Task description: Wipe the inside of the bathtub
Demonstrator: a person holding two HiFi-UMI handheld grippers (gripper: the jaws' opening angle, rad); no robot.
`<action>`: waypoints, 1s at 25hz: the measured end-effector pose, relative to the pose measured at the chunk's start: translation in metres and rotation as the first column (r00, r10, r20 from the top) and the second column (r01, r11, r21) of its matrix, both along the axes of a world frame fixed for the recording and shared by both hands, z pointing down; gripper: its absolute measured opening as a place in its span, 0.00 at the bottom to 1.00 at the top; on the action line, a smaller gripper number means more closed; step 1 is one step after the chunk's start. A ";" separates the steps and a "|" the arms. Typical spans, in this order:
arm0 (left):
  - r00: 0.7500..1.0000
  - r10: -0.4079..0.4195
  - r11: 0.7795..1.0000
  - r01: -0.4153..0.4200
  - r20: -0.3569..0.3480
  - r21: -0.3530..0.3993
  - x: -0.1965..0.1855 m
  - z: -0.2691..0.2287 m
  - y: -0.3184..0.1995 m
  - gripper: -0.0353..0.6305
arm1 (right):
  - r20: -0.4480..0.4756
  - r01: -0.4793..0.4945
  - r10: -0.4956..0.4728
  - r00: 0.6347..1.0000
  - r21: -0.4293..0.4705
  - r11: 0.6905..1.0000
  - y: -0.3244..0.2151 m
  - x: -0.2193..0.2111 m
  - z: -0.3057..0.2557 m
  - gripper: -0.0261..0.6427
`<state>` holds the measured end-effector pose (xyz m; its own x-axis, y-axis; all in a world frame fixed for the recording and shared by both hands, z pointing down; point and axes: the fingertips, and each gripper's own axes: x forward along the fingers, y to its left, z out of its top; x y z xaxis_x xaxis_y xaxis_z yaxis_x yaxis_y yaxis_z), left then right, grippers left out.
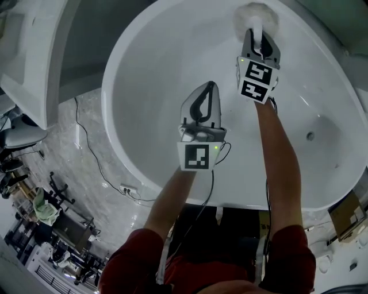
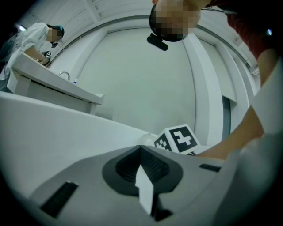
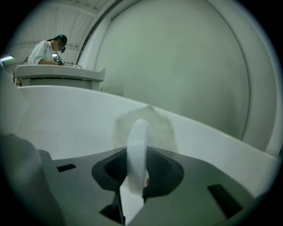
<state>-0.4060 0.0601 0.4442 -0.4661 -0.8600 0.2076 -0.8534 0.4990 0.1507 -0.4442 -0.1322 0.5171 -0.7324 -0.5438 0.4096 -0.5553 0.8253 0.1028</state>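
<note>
One thin cable (image 1: 95, 155) snakes over the marbled floor (image 1: 69, 138) on the left, then there's one big glossy white oval tub (image 1: 172, 51). Two grippers are over it, one marker cube on each. The left gripper (image 1: 208, 89) hangs above the tub's middle with its jaws pressed together and nothing in them. The right gripper (image 1: 259, 41) is up at the far wall, jaws clamped on the smooth white handle (image 3: 138, 154) of one round fuzzy pad (image 1: 256, 14). The pad sits against the tub's inside, near the rim. There's one small drain (image 1: 310, 136) further right, well apart from the pad.
</note>
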 end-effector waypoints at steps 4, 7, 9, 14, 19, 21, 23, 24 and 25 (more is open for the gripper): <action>1.000 0.007 1.000 -0.008 0.015 0.027 -0.001 -0.019 -0.004 0.08 | 0.028 -0.010 0.010 1.000 -0.019 1.000 0.010 0.030 -0.020 0.18; 0.999 0.034 0.999 -0.035 0.023 0.036 0.008 -0.037 -0.014 0.08 | 0.050 -0.049 0.052 0.997 -0.041 0.998 0.020 0.071 -0.046 0.18; 0.998 0.053 0.997 -0.055 0.032 0.047 0.018 -0.055 -0.020 0.08 | 0.060 -0.072 0.075 0.995 -0.052 0.996 0.031 0.100 -0.070 0.18; 0.987 0.136 0.986 -0.144 0.084 0.087 0.057 -0.117 -0.028 0.08 | 0.106 -0.158 0.169 0.980 -0.109 0.981 0.062 0.170 -0.136 0.18; 0.961 0.247 0.956 -0.263 0.127 0.131 0.116 -0.184 -0.023 0.08 | 0.179 -0.240 0.252 0.951 -0.085 0.967 0.093 0.245 -0.213 0.18; 0.950 0.282 0.944 -0.300 0.137 0.139 0.141 -0.208 -0.012 0.08 | 0.197 -0.264 0.273 0.942 -0.073 0.962 0.111 0.274 -0.241 0.18; 0.939 0.311 0.931 -0.332 0.146 0.150 0.166 -0.231 0.002 0.08 | 0.209 -0.283 0.288 0.934 -0.056 0.958 0.131 0.302 -0.269 0.18; 0.932 0.327 0.925 -0.349 0.154 0.150 0.179 -0.242 0.009 0.08 | 0.215 -0.293 0.296 0.931 -0.048 0.955 0.141 0.315 -0.282 0.18; 0.925 0.342 0.918 -0.366 0.162 0.150 0.192 -0.254 0.017 0.08 | 0.220 -0.303 0.304 0.927 -0.038 0.952 0.151 0.329 -0.295 0.18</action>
